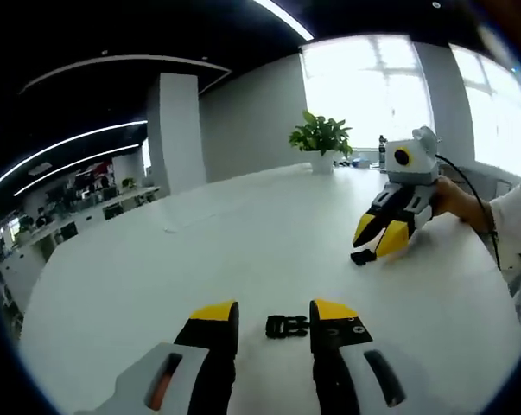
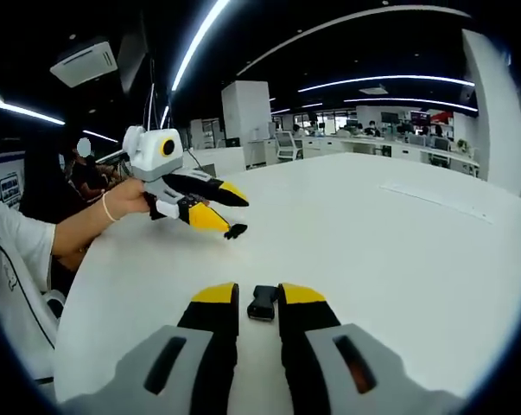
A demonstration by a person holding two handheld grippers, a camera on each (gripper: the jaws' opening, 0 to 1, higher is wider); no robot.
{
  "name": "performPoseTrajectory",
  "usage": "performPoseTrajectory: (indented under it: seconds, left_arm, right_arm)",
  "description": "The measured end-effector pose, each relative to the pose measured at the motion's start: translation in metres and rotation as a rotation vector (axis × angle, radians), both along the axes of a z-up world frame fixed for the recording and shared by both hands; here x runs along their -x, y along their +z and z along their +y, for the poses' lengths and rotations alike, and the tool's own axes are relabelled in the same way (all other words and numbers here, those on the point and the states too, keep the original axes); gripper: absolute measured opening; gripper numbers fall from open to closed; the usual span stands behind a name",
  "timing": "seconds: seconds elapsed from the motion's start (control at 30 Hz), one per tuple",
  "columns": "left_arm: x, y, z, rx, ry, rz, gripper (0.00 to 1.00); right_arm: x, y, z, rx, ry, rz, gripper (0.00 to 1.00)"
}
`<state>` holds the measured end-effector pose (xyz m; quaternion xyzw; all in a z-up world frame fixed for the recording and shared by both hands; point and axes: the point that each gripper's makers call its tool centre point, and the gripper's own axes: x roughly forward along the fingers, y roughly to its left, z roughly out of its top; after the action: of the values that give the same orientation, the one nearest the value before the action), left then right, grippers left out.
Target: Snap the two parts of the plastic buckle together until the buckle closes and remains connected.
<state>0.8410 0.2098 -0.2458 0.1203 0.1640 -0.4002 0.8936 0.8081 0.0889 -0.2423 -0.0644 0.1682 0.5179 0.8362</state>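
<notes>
On the white table (image 1: 243, 242), in the left gripper view, a small black buckle part (image 1: 287, 326) lay flat between the yellow tips of the left gripper (image 1: 275, 316). Its jaws stood released, spread to either side of the piece with clear gaps, touching nothing. Farther across the tabletop and to the right, the right gripper (image 1: 379, 239) appeared, held by a hand (image 1: 451, 199) in a white sleeve (image 1: 515, 214), its yellow-and-black jaws angled down toward the second black buckle part (image 1: 362, 257), which rested on the table just at their tips. A potted green plant (image 1: 320, 138) stood at the far edge of the table, before bright windows.

Seen from the right gripper view, that second buckle part (image 2: 262, 303) sat between the right gripper's (image 2: 258, 295) yellow tips, close to both; whether the jaws were pressing on it could not be told. Across the table to the left, the left gripper (image 2: 224, 207) hung tilted over the surface, jaws parted, with the first buckle part (image 2: 236, 231) on the table just beneath the lower tip. The two buckle halves lay well apart, unjoined. An open office with desks stretched behind.
</notes>
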Motion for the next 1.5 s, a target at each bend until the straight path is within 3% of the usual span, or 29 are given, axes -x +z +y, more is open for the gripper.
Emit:
performPoseTrajectory:
  seconds: [0.17,0.3,0.47,0.6,0.77,0.8,1.17,1.5]
  left_arm:
    - [-0.002,0.009,-0.006,0.095,-0.074,-0.012,0.29]
    - [0.003,0.010,-0.008,0.056,-0.164,-0.022,0.30]
    - [-0.001,0.012,-0.005,0.080,-0.201,-0.003,0.31]
    - [0.003,-0.001,-0.002,-0.012,-0.250,0.013,0.30]
    - [0.006,-0.014,-0.007,-0.067,-0.297,0.061,0.30]
    - [0.005,-0.011,-0.010,-0.043,-0.295,0.059,0.29]
    - [0.007,-0.011,-0.010,-0.029,-0.340,0.118,0.27]
    - [0.009,-0.012,-0.011,0.006,-0.311,0.156,0.23]
  right_arm:
    - [0.000,0.001,0.002,-0.015,0.008,0.000,0.17]
    - [-0.005,0.007,-0.002,-0.052,-0.006,0.005,0.17]
    - [-0.009,0.013,-0.005,-0.099,-0.018,0.018,0.17]
    - [-0.012,0.012,-0.007,-0.114,-0.027,0.037,0.17]
    - [-0.013,0.014,-0.008,-0.127,-0.036,0.040,0.17]
    - [-0.013,0.014,-0.007,-0.128,-0.037,0.042,0.17]
    - [-0.011,0.013,-0.008,-0.126,-0.038,0.045,0.16]
    - [-0.009,0.012,-0.009,-0.125,-0.035,0.052,0.16]
